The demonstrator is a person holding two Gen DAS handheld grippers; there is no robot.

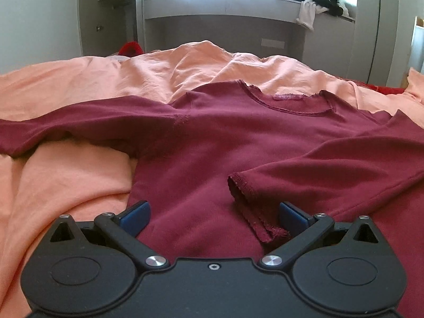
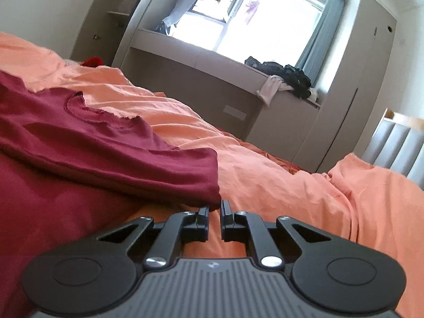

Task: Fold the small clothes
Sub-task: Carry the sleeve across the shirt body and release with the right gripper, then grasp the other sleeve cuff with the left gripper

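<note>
Maroon shirt [image 1: 238,137]: flat on orange sheet [image 1: 79,180], neck label [image 1: 287,97] unreadable. Left gripper [image 1: 213,214]: jaws wide above shirt hem, beside folded sleeve cuff [image 1: 254,206]. Right gripper [image 2: 215,208]: closed at shirt's edge; grip uncertain.

Matt maroon knit shirt [image 1: 225,143], frayed edges
</note>
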